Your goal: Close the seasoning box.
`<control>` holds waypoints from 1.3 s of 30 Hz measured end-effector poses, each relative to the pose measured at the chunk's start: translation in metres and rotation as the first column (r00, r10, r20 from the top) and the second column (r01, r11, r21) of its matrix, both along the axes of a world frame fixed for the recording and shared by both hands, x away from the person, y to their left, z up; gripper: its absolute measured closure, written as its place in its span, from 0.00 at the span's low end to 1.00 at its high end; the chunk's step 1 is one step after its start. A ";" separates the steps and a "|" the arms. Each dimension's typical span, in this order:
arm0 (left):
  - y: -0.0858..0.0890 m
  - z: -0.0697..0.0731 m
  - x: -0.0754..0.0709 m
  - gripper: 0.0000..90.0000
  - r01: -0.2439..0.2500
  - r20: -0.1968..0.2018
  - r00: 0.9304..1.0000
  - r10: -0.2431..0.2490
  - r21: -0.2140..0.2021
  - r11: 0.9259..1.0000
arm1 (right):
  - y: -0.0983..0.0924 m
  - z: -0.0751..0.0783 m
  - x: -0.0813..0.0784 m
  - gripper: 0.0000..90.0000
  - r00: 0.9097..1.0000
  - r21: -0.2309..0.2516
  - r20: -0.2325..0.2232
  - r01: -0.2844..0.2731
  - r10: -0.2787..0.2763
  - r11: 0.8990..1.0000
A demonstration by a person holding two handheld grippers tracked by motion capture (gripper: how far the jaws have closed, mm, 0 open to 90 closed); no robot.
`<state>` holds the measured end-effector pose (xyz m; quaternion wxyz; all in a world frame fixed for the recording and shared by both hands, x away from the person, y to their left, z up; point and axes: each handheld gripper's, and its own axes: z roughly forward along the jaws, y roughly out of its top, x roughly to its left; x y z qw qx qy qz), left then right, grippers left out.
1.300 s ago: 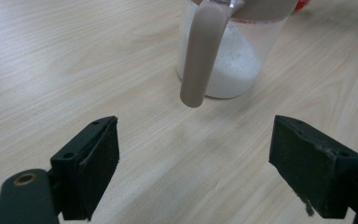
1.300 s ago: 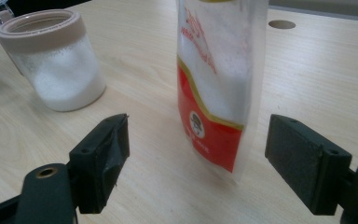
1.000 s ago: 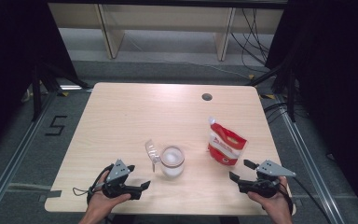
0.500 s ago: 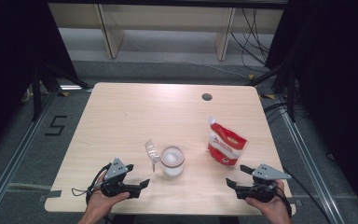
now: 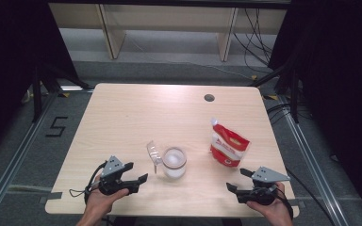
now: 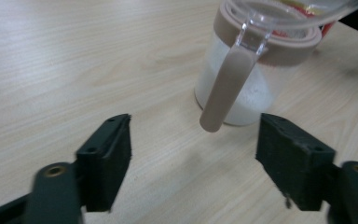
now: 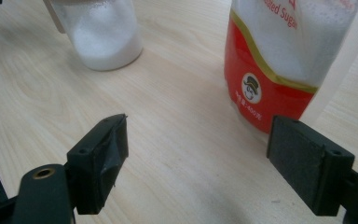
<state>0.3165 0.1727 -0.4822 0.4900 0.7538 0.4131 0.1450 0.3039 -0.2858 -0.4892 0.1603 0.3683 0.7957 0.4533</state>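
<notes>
The pale wooden bench [image 5: 136, 117] took up most of the scene, with a small dark round hole [image 5: 209, 98] near its far edge. On its right half stood a red and white sugar pouch [image 5: 228, 147], upright and leaning slightly, its clear upper part showing white sugar. Left of it, near the middle of the bench and well apart from the pouch, stood a clear jar [image 5: 174, 162] with a beige band around its rim, holding a low layer of white sugar; its clear lid [image 5: 153, 152] was flipped open to the left, and a beige tab hung down the jar's near side.

At the near edge, the left hand-held gripper [image 5: 139, 173] pointed toward the jar. Its jaws had just been closing but stood fairly wide apart, with nothing between them, the jar's tab just ahead of the gap. The right hand-held gripper [image 5: 235, 180] lay low near the bench just short of the pouch, its jaws wide apart and empty.
</notes>
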 end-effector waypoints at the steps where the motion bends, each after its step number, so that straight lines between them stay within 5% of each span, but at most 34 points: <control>1: 0.000 0.000 -0.001 0.41 0.003 0.002 1.000 -0.003 -0.024 1.000 | 0.000 0.000 0.001 0.24 1.000 -0.002 0.018 -0.007 0.007 1.000; 5: 0.002 0.003 -0.002 0.64 0.014 0.027 1.000 -0.012 -0.062 0.998 | 0.007 0.002 -0.003 0.24 1.000 0.013 -0.017 -0.006 0.006 1.000; 6: 0.003 0.004 -0.002 0.70 0.011 0.031 0.999 -0.009 -0.057 0.998 | 0.006 0.001 -0.001 0.25 1.000 -0.008 0.018 -0.026 0.026 1.000; 8: 0.003 0.007 -0.002 0.80 0.008 0.039 0.999 -0.005 -0.093 0.996 | 0.007 0.001 0.001 0.25 0.999 0.006 0.011 -0.042 0.042 0.999; 13: 0.000 0.013 -0.002 0.94 0.018 0.068 0.998 -0.012 -0.089 0.996 | 0.007 0.002 0.001 0.25 0.998 -0.006 0.033 -0.044 0.044 0.999; 24: -0.009 0.023 0.001 0.99 0.056 0.108 0.993 -0.051 -0.047 0.997 | 0.011 0.001 0.001 0.25 0.997 0.007 0.018 -0.074 0.074 0.997; 25: -0.011 0.022 0.002 0.99 0.049 0.103 0.994 -0.042 -0.068 0.996 | 0.010 0.002 0.001 0.25 0.997 0.006 0.014 -0.075 0.075 0.997; 39: -0.021 0.028 0.006 0.99 0.077 0.120 0.990 -0.070 -0.054 0.996 | 0.010 0.002 0.002 0.25 0.997 0.009 0.016 -0.071 0.071 0.997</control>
